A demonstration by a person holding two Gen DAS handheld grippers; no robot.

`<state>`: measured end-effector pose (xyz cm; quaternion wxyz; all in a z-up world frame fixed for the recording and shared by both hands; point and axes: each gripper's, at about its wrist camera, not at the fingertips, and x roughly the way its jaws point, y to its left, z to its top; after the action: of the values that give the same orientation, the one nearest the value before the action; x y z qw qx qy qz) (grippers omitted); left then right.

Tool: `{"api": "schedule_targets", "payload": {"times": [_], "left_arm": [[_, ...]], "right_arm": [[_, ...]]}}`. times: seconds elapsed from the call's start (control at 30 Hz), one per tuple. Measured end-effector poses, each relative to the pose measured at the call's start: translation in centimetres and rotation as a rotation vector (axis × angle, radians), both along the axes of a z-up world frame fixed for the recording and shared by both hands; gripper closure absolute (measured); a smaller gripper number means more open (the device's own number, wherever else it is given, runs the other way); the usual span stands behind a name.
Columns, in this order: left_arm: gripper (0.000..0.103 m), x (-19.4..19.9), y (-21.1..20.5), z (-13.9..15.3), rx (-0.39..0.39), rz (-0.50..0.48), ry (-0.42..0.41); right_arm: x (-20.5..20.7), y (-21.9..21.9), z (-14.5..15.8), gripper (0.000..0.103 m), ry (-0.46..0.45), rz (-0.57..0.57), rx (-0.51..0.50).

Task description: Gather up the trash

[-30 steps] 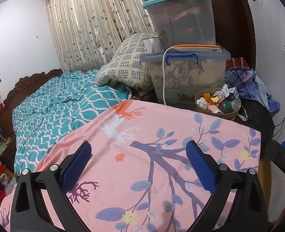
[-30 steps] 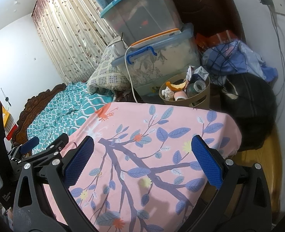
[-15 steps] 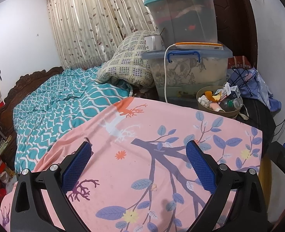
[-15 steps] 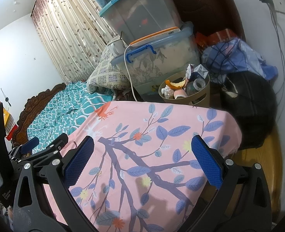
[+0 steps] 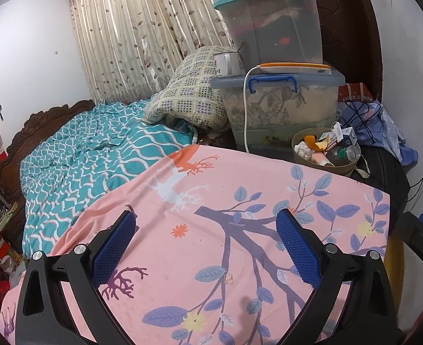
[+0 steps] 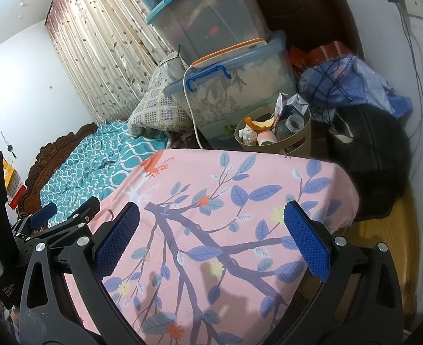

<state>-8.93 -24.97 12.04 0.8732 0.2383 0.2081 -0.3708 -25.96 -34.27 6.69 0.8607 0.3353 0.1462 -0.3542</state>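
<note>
Both grippers hover over the pink sheet [image 5: 240, 201], jaws wide apart, nothing between them. Left gripper [image 5: 205, 238] points toward 12 o'clock; right gripper [image 6: 211, 230] does the same, and the left gripper's body shows at 9 o'clock in the right view.

The bin [image 5: 323, 166] sits past the far edge of the sheet, at about 1 o'clock in the left view and near 12–1 o'clock in the right view [image 6: 294, 141]. It is just beside the lower storage box [image 5: 277, 106], and a dark bag [image 6: 378, 166] lies at its right. The bin is already full to the rim: orange peel [image 6: 259, 123], crumpled tissue [image 6: 247, 135], a plastic bottle [image 5: 342, 153], a small carton [image 5: 343, 136] and a pink tube-like thing.

Progress judgement: the trash looks mostly gathered in the bin. One tiny pale speck [image 5: 228, 278] lies on the sheet near 6 o'clock in the left view; I cannot tell if it is litter or a stain. No other loose trash is visible on the sheet or the teal blanket [image 5: 96, 149]. What is left is probably checking that speck, or handling the full bin. Neither gripper is near the bin yet.
</note>
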Motion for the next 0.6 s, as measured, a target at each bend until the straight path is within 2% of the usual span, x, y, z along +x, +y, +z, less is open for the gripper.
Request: {"api": "schedule_targets", "payload": {"times": [0.6], "left_arm": [[0.009, -0.23, -0.02, -0.54, 0.008, -0.003, 0.001]], "right_arm": [[0.01, -0.01, -0.12, 0.003, 0.001, 0.0, 0.005]]}}
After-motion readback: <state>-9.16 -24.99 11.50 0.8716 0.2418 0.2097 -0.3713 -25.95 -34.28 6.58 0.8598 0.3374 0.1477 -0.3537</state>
